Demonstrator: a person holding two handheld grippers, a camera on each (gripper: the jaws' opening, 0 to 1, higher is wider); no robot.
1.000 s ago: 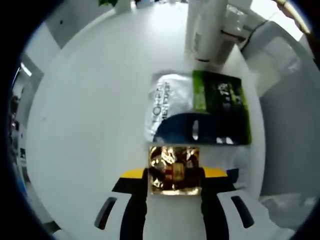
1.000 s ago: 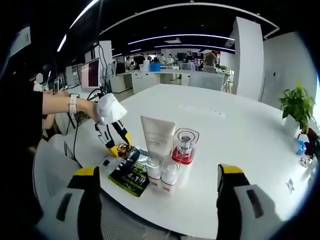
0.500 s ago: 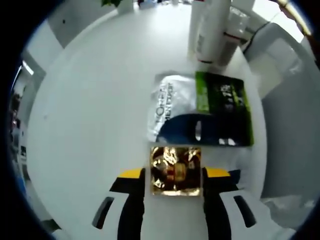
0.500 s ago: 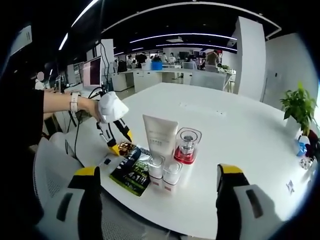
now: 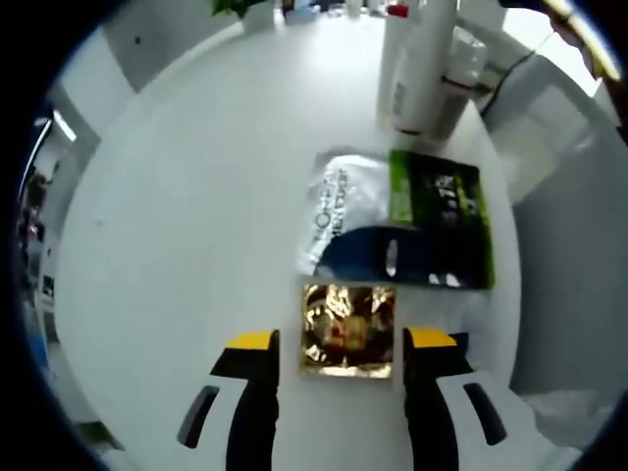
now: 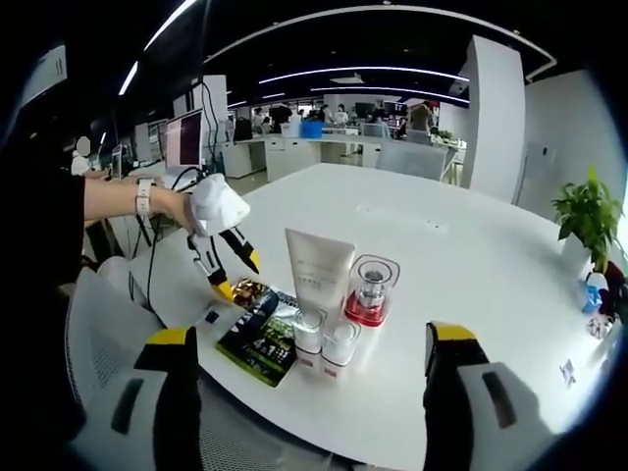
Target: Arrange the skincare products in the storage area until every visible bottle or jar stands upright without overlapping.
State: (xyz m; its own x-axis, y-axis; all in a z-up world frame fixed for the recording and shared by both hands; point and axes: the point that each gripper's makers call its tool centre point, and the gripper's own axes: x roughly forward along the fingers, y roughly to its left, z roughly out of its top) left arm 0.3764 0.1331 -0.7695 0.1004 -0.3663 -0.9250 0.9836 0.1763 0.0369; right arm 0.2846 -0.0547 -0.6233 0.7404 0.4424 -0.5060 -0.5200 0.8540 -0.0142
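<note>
Now the left gripper is open wide, with its two jaws on either side of a gold packet and a small gap on each side. It holds nothing. The gold packet lies flat on the white table. Just past it lies a flat sachet that is silver, green and dark blue. Farther on, a white tube stands near the table edge.

The right gripper is open wide too, and nothing is between its jaws. It hangs near the table edge. Beyond it, two small clear jars stand side by side, touching. Right behind them the white tube stands up tall. Beside the tube stands a clear bottle with a red base. To one side of the jars lies the sachet, and the gold packet lies past it. The left gripper points down over the gold packet, held by a hand in a white glove. A green plant is at the far side.
</note>
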